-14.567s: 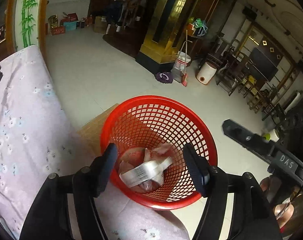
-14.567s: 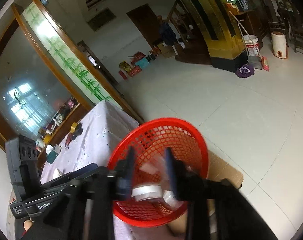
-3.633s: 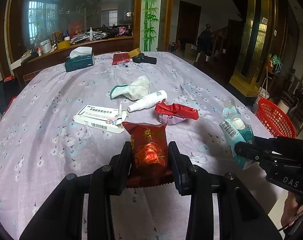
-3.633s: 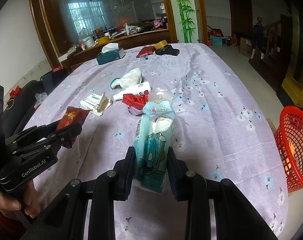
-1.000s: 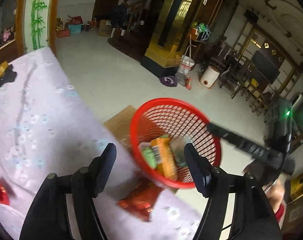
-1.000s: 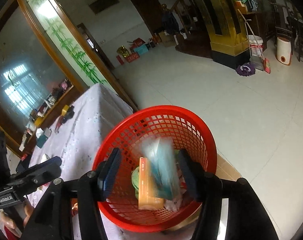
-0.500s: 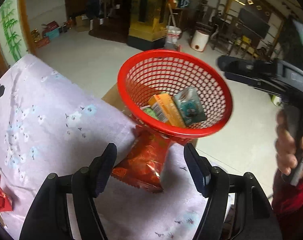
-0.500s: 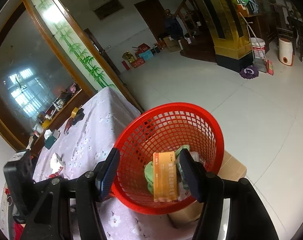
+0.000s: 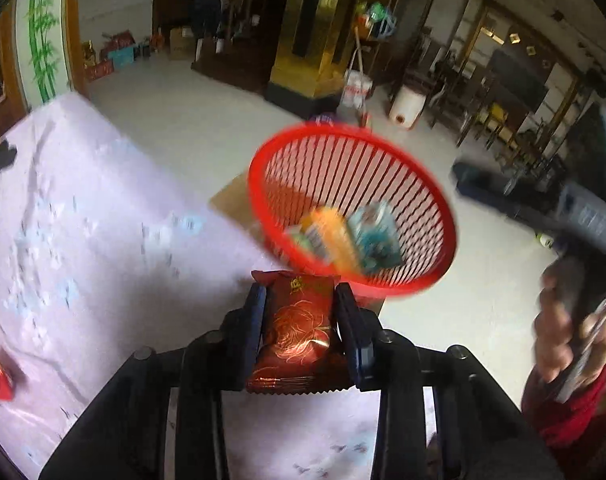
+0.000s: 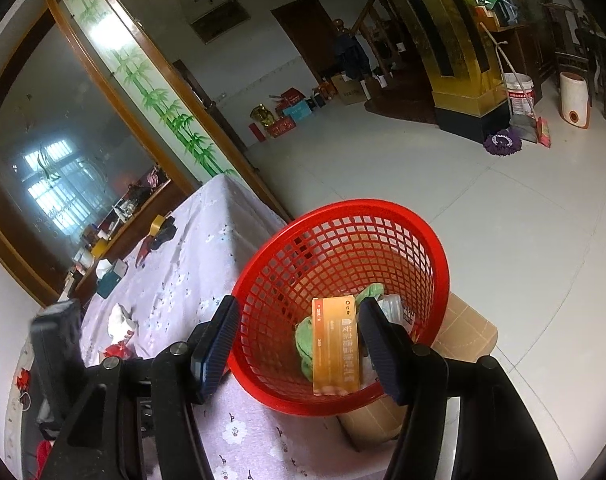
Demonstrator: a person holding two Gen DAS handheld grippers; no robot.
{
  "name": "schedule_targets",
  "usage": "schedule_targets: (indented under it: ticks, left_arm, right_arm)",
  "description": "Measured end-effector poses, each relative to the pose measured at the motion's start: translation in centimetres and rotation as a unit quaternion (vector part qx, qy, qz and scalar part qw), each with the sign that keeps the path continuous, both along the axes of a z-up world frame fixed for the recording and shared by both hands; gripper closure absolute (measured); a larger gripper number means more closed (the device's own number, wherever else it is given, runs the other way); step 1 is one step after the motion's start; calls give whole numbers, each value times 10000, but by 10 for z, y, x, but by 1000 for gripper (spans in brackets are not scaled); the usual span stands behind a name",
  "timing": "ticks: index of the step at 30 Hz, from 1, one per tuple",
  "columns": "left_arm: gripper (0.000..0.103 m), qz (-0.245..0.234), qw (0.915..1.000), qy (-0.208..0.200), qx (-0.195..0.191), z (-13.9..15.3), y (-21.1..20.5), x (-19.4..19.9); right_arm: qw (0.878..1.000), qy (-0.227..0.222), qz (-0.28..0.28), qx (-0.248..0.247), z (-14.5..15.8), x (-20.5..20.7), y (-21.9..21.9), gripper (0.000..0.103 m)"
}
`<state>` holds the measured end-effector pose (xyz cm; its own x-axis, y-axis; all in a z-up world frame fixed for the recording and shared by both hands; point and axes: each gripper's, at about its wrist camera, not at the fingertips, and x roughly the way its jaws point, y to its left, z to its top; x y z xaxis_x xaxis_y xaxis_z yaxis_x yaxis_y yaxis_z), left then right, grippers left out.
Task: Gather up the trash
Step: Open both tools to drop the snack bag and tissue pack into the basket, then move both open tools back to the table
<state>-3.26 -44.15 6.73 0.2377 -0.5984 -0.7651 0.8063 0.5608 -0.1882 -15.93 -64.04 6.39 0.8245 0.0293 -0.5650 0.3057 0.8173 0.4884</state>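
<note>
- Packet: half a second ago the red snack packet [image 9: 299, 328] lay loose at the table edge; now our left gripper [image 9: 301, 300] has clamped it again.
- Our right gripper [image 10: 299, 340] hangs open and empty.
- Beyond, the red basket [image 9: 403, 288] holds an orange box [image 10: 335, 344]; we judge the drop is next.
</note>
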Motion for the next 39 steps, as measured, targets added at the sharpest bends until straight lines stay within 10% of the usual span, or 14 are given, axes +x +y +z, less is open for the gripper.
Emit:
schedule_targets:
  ticks: [8,10,14,31,39]
  left_arm:
    - [69,-200,9995,-53,-254,25,-67,6]
    - [31,-27,9997,-249,-29,21,-79,9]
    - [23,174,9994,-174,-259,22,-65,15]
    - [23,1936,9799,-204,-446,47,135,34]
    - [24,3387,9397,-484,-26,40,272,63]
  right_arm:
    - [9997,-126,-215,38,8,-10,-9,36]
    - [9995,-102,-303,-13,9,-14,-11,36]
    - [9991,-116,-401,-25,12,-21,-15,36]
    - [9980,-73,578,-255,30,18,60,36]
    - [9853,-101,1647,-450,38,51,148,34]
